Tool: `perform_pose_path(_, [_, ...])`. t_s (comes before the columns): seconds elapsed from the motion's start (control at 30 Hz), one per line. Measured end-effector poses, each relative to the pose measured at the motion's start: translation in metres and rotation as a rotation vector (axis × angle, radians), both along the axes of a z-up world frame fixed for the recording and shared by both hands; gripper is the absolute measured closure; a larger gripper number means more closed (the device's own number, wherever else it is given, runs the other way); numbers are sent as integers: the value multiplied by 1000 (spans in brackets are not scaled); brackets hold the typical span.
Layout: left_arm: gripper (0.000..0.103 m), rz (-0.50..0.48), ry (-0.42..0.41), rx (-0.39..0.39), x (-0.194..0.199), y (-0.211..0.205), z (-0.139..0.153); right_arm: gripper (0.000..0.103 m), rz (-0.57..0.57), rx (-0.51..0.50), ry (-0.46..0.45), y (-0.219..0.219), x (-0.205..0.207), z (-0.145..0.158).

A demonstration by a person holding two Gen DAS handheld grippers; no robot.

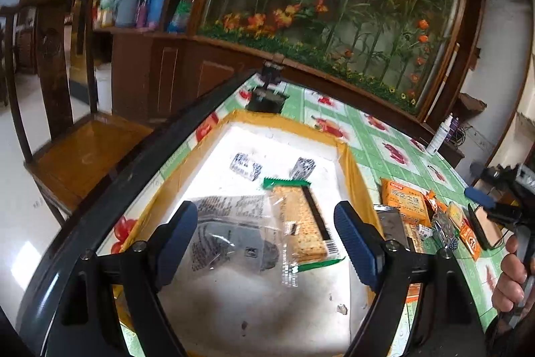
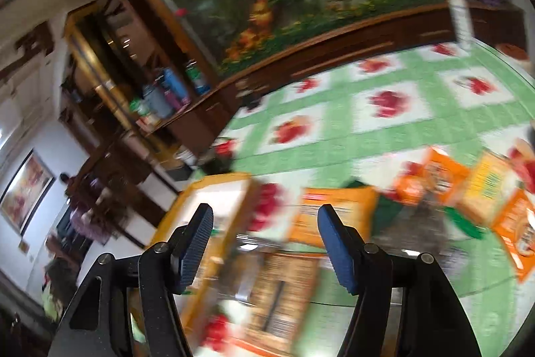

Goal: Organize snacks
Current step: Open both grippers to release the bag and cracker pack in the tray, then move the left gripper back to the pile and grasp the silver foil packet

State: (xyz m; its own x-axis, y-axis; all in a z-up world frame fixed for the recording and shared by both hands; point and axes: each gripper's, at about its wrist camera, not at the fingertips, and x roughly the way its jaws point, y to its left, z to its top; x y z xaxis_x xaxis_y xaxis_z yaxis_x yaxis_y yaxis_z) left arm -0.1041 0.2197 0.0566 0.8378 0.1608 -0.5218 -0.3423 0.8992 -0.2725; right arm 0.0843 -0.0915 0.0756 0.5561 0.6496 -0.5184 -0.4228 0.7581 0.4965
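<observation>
Snack packets are split between two places: some already lie in the shallow white tray with a yellow taped rim (image 1: 349,163) that fills the middle of the left wrist view, the rest on the green-and-white tablecloth printed with red fruit (image 1: 374,136) to its right. Inside the tray, near the centre of the frame, rest a clear-wrapped cracker sleeve with green ends (image 1: 301,223), a crumpled clear wrapper with grey print (image 1: 227,223) touching its left side, and two small blue-and-white sachets (image 1: 245,168) farther up. The left gripper (image 1: 264,240) hangs above these with its blue-padded jaws spread wide and nothing between them. Right of the tray sits an orange rectangular snack pack (image 1: 404,199) among a loose heap of smaller orange and silver packets. At the right edge of that frame a hand (image 1: 510,280) carries the right gripper (image 2: 265,243). Its own view is heavily blurred; its jaws stand parted and empty above the tray's corner (image 2: 214,186) and an orange packet (image 2: 334,209). A white bottle (image 1: 441,134) stands at the table's far edge.
</observation>
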Motion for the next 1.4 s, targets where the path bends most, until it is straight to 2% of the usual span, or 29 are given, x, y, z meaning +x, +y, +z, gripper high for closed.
perform_pose_path(0.1, [20, -44, -1, 4, 2, -16, 4, 33, -21, -56, 85, -16, 12, -22])
perform_pose_path(0.2, [20, -92, -13, -13, 8, -32, 11, 33, 16, -123, 119, -6, 15, -35])
perform_pose_path(0.3, [20, -96, -48, 55, 10, -51, 15, 33, 110, -202, 73, 25, -2, -36])
perform_pose_path(0.4, [20, -65, -69, 162, 7, -64, 13, 33, 163, -313, -36, 56, -22, -33])
perform_pose_path(0.5, [20, -85, -99, 144, 4, -63, 15, 33, 162, -383, -78, 78, -22, -34])
perform_pose_path(0.67, [20, -81, -93, 119, 4, -58, 14, 33, 218, -421, -22, 116, 3, -46])
perform_pose_path(0.73, [20, -81, -96, 97, 2, -54, 13, 33, 264, -439, -9, 130, 2, -56])
perform_pose_path(0.8, [20, -86, -96, 74, 2, -51, 11, 33, 290, -497, -85, 139, -11, -58])
perform_pose_path(0.87, [20, -90, -91, 63, 3, -51, 10, 34, 309, -539, -129, 138, -22, -58])
perform_pose_path(0.97, [20, -102, -87, 66, 5, -53, 10, 34, 338, -557, -136, 117, -29, -57])
perform_pose_path(1.1, [20, -119, -95, 98, 3, -64, 12, 34, 262, -592, -156, 72, -30, -55])
perform_pose_path(1.17, [20, -131, -94, 127, 3, -72, 14, 34, 192, -576, -164, 44, -29, -53])
perform_pose_path(1.2, [20, -158, -82, 130, 5, -79, 16, 34, 156, -528, -146, 27, -26, -50])
perform_pose_path(1.3, [20, -284, -48, 91, 14, -105, 24, 32, 78, -263, -75, -30, -16, -29])
perform_pose_path(1.4, [16, -428, 39, 67, 35, -138, 27, 32, -24, -81, -23, -75, -5, -21])
